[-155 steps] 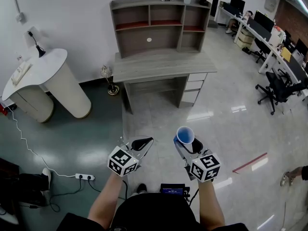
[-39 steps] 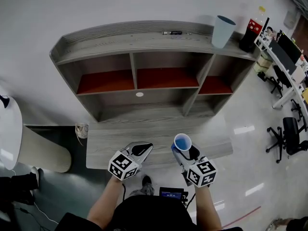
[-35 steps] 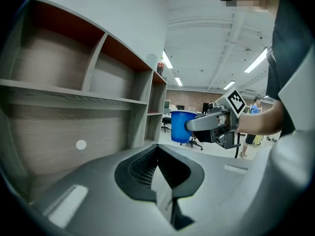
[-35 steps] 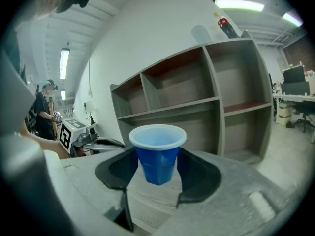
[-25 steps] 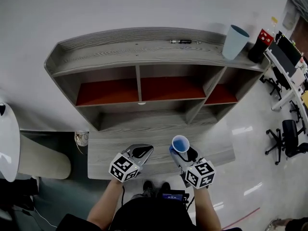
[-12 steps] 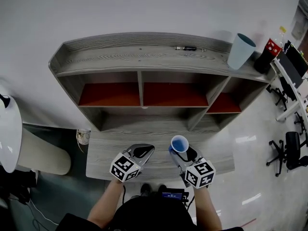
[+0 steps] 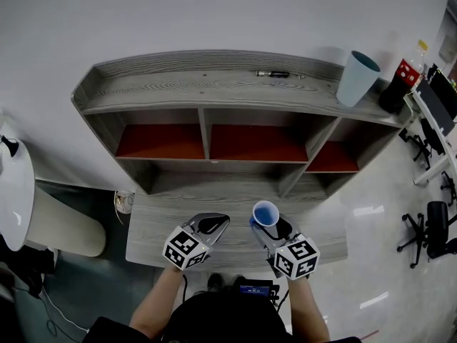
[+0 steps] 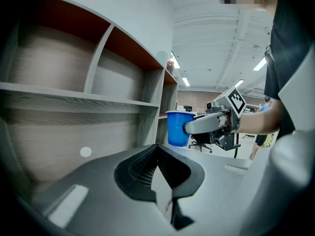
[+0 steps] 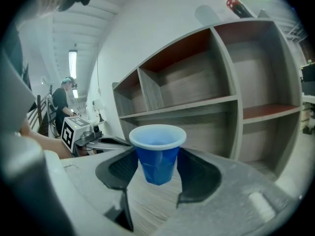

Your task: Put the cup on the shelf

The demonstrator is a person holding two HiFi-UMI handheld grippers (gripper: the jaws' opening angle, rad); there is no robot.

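Note:
A small blue cup stands upright between the jaws of my right gripper, which is shut on its sides just under the white-edged rim. It hangs over the grey desk top, in front of the grey shelf unit with red-lined compartments. My left gripper floats beside it to the left, jaws together with nothing in them. From the left gripper view the cup and the right gripper show side on.
On the shelf's top board stand a pale teal cup and a cola bottle at the right end, with a dark pen-like thing near the middle. A white round counter is at left, office chairs at right.
I have walked from across the floor up to the desk. Over the last second both grippers edged slightly further over the desk top, the cup held as before.

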